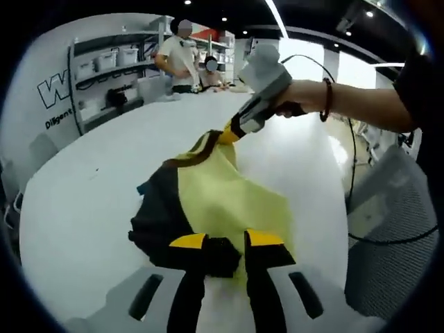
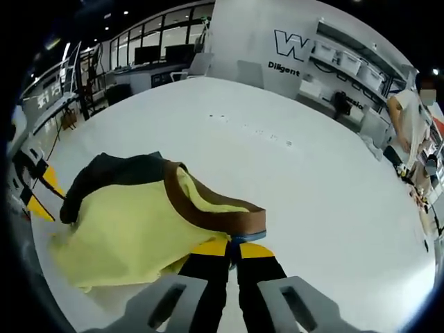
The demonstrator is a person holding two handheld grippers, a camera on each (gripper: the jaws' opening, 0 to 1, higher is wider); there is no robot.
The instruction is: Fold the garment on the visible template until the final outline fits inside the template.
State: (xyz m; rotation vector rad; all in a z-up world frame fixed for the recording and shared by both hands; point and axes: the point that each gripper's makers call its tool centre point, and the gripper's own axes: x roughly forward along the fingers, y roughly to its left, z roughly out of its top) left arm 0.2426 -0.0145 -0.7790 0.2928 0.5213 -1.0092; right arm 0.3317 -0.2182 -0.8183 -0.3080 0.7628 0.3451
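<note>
You have one garment on the white surface — pale yellow with black parts and a brown collar band. It lies bunched and partly lifted. Your left hand-held gripper is pinching its black edge. Your right hand-held gripper is clamped on the brown collar band, a blue tag beside it. Two people stand beyond — by the shelves.

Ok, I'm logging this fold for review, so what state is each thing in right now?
Garment: crumpled, partly lifted off the table, unfolded.
Left gripper: shut on the garment's dark edge.
Right gripper: shut on the garment's brown collar edge.
</note>
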